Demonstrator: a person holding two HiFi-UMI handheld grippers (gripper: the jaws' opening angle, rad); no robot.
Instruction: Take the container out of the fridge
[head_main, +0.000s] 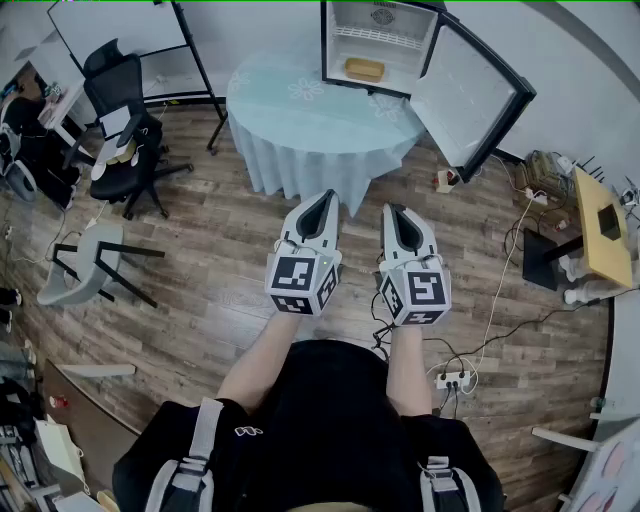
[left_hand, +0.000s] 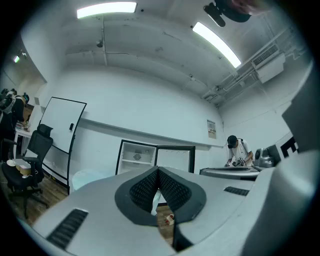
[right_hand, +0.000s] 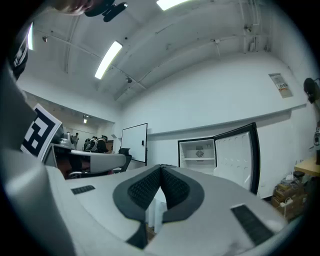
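Note:
A small white fridge (head_main: 380, 45) stands on a round table at the far side, its door (head_main: 470, 95) swung open to the right. On its lower shelf lies a shallow yellow container (head_main: 364, 69). My left gripper (head_main: 327, 199) and right gripper (head_main: 391, 213) are held side by side over the wooden floor, well short of the table, both shut with nothing in them. The fridge (left_hand: 134, 157) shows small and distant in the left gripper view, and the fridge (right_hand: 197, 156) with its door also shows in the right gripper view.
The round table (head_main: 310, 125) wears a pale blue cloth. Black office chairs (head_main: 125, 130) and a tipped grey chair (head_main: 85, 265) stand left. A whiteboard (head_main: 120, 30) is at the back left. Cables and a power strip (head_main: 455, 378) lie right; a person (left_hand: 239, 152) works at a bench.

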